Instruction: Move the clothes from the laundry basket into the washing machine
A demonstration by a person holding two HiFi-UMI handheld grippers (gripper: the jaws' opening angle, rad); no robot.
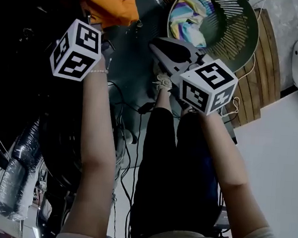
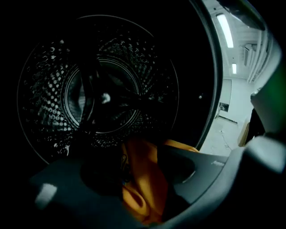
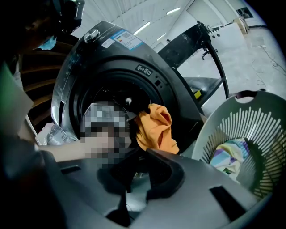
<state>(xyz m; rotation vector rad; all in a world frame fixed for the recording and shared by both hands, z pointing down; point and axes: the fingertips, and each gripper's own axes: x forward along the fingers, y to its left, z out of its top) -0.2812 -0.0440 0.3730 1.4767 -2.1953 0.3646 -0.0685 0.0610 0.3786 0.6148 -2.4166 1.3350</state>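
Note:
The washing machine (image 3: 111, 58) stands with its door open. My left gripper (image 2: 138, 165) reaches into the dark drum (image 2: 103, 94); in the head view its marker cube (image 1: 76, 50) shows. Its jaws stand apart, and an orange cloth (image 2: 143, 179) lies loosely between them, hanging at the drum's mouth (image 3: 154, 127) (image 1: 110, 3). My right gripper (image 3: 138, 190) (image 1: 156, 46) is shut on nothing and hovers between the machine and the green laundry basket (image 3: 250, 129) (image 1: 239, 41). A striped pastel cloth (image 3: 228, 156) (image 1: 186, 18) lies in the basket.
The basket stands on a wooden board (image 1: 264, 74). Cables (image 1: 131, 140) trail over the floor beside the person's legs (image 1: 175, 170). A silver hose (image 1: 20, 167) lies at the lower left. A white surface (image 1: 281, 153) fills the right.

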